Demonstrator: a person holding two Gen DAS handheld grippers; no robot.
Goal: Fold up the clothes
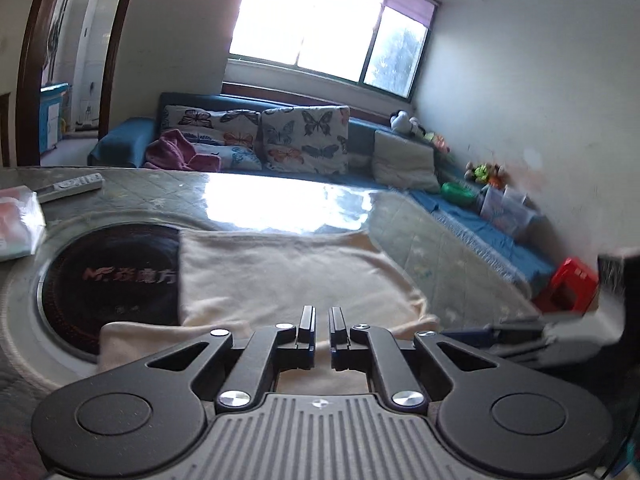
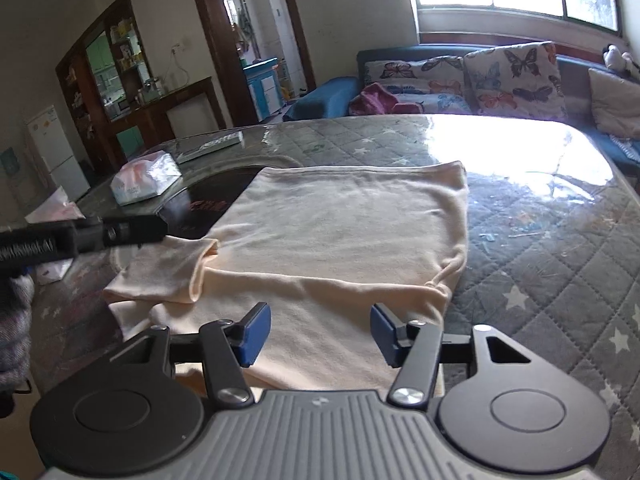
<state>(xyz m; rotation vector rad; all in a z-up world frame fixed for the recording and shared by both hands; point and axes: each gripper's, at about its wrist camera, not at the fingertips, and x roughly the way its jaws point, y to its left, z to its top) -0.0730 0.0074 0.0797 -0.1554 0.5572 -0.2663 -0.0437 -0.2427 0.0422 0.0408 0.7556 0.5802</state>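
Left to right on the table (image 2: 540,208): remote (image 2: 212,145), tissue pack (image 2: 146,178), dark round hob plate (image 1: 108,276), then the cream shirt (image 2: 340,232), lying flat with its left part over the plate. One sleeve (image 2: 172,272) is folded in on the left side.

My left gripper (image 1: 322,322): fingers clenched, nothing between them, hovering above the shirt's near edge. My right gripper (image 2: 320,332): fingers released, roughly half spread, over the near hem with cloth under the gap but not pinched.

Shirt looks like thin, soft knit: light, limp, will drape and drag. I'd pinch at the hem corners or sleeve seam, both layers.

Room: open quilted cover to the right of the shirt. Left is crowded by the pack and remote. Table's right edge drops toward the sofa (image 1: 500,236).
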